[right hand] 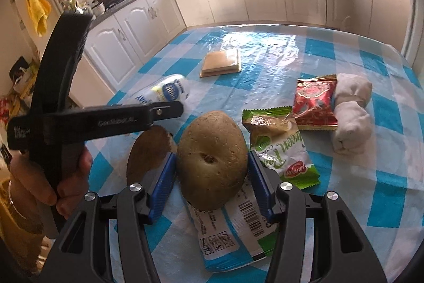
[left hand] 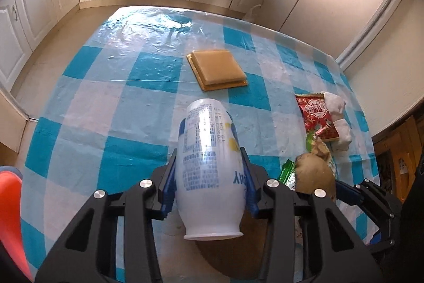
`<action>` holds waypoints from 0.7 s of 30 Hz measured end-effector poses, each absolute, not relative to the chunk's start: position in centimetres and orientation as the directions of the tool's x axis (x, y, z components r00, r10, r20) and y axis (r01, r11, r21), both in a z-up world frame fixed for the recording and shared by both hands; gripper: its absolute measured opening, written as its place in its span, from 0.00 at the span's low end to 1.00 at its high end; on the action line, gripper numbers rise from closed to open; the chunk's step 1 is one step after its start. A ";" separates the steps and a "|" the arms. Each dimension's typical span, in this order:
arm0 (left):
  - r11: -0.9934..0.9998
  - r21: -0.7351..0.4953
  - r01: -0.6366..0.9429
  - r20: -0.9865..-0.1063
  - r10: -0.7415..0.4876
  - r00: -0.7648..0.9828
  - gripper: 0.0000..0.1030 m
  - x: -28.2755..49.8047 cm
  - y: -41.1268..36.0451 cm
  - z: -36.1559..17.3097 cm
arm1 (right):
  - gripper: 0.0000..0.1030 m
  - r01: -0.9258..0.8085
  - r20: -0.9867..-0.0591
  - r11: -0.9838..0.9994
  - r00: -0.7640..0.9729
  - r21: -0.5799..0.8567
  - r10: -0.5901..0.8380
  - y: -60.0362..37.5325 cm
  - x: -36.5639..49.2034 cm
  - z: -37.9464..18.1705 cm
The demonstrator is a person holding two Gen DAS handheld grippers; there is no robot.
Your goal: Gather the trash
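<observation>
I'm seeing open checkered tablecloth (left hand: 106, 87) stretching left; the square box (left hand: 217, 70) is sitting mid-table, and wrappers (right hand: 314, 104) plus a cloth bundle (right hand: 351, 115) are crowding the right.

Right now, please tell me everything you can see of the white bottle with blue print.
The white bottle looks like smooth plastic, with blue printed text, a blue label and a yellow patch. It has a rounded body and a flared rim that faces the left wrist camera. No cap is visible. The left tongs are shut on its body, blue pads pressing both sides. It is tilted, base pointing away over the checked tablecloth.
</observation>
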State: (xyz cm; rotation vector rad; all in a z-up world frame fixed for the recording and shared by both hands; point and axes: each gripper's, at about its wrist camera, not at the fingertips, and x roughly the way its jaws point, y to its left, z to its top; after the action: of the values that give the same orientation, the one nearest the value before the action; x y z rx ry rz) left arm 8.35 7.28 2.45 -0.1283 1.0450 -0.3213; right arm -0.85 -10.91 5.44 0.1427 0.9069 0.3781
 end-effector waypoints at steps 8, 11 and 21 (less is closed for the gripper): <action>0.950 -0.268 0.163 -0.793 -0.313 0.522 0.42 5.8 10.1 4.1 | 0.54 -0.223 -0.715 0.909 0.563 0.352 0.415 -11.8 -1.1 6.4; 0.955 -0.267 0.126 -0.781 -0.291 0.553 0.42 4.3 12.2 4.7 | 0.54 -0.215 -0.704 0.903 0.568 0.372 0.425 -11.7 -1.4 7.0; 0.966 -0.251 -0.061 -0.753 -0.156 0.640 0.42 -1.9 23.1 6.5 | 0.54 -0.288 -0.669 0.869 0.556 0.401 0.493 -7.1 -2.6 10.1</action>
State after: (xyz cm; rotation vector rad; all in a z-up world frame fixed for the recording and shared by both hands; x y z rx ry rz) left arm -1.92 23.14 6.46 -0.2646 0.8776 -0.0548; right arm -2.65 -7.10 10.11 0.2578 0.8663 0.4674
